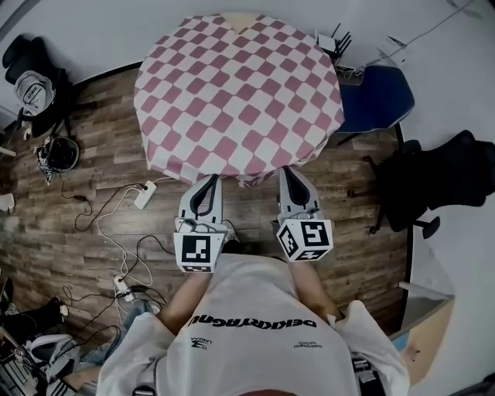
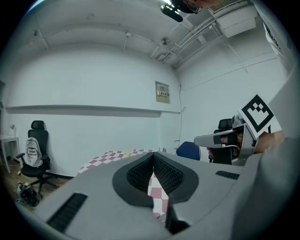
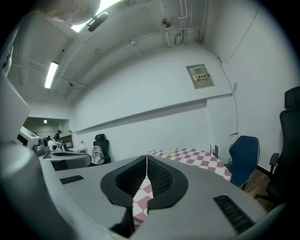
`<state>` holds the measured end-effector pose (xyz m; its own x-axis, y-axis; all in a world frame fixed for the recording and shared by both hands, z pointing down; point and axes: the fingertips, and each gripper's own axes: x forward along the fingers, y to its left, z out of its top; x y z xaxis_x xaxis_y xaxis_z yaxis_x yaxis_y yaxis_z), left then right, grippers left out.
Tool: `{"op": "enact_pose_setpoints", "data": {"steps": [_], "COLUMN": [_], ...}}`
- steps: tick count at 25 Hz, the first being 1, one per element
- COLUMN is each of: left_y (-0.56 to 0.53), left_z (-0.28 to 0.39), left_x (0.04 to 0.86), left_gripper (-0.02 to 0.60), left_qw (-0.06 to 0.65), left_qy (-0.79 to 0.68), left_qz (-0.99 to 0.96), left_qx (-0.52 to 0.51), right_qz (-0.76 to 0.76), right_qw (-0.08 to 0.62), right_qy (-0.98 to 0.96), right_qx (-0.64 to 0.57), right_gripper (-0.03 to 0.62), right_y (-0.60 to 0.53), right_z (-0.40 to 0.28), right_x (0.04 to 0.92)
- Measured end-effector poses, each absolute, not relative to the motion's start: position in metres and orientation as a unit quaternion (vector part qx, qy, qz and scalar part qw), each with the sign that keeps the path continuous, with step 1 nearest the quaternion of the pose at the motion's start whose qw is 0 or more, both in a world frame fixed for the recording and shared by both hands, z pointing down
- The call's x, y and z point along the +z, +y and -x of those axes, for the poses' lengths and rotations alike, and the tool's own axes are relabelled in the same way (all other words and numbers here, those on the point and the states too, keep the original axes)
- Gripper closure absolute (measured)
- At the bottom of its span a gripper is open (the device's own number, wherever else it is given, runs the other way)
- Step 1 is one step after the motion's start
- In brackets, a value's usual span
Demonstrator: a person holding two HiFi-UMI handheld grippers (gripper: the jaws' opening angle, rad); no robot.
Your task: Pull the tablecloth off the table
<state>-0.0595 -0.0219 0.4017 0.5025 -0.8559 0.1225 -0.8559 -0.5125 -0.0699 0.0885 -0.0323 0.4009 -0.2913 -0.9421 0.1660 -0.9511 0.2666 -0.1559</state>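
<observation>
A pink-and-white checked tablecloth (image 1: 236, 93) covers the round table, and a small bare wooden patch of the table (image 1: 234, 20) shows at the far edge. My left gripper (image 1: 209, 179) is shut on the cloth's near hem, left of centre. My right gripper (image 1: 288, 172) is shut on the same hem, a little to the right. In the left gripper view the jaws (image 2: 153, 157) pinch a checked fold (image 2: 157, 192), with the tablecloth (image 2: 117, 157) stretching beyond. In the right gripper view the right gripper (image 3: 146, 159) clamps a fold (image 3: 143, 194), and the tablecloth (image 3: 192, 157) spreads out behind.
A blue chair (image 1: 379, 97) stands right of the table and a black office chair (image 1: 441, 182) is further right. Another black chair with a backpack (image 1: 31, 77) sits at the far left. A power strip (image 1: 145, 195) and cables lie on the wooden floor.
</observation>
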Motion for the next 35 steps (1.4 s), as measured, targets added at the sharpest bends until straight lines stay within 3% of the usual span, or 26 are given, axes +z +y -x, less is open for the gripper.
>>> {"op": "enact_pose_setpoints", "data": {"steps": [29,35], "left_y": [-0.248,-0.297], "left_z": [0.037,0.024], "left_x": [0.517,0.564], "left_gripper": [0.558,0.508], "left_qw": [-0.133,-0.16], "left_qy": [0.561,0.567], "left_qz": [0.806,0.792], "left_qx": [-0.136,-0.158], "right_qz": [-0.562,-0.555], "right_qw": [0.108,0.129], "right_qy": [-0.795,-0.785], "right_qx": [0.201,0.243], "right_gripper": [0.557,0.554], "right_y": [-0.257,-0.303], "right_z": [-0.143,-0.153], "right_x": [0.506,0.554]}}
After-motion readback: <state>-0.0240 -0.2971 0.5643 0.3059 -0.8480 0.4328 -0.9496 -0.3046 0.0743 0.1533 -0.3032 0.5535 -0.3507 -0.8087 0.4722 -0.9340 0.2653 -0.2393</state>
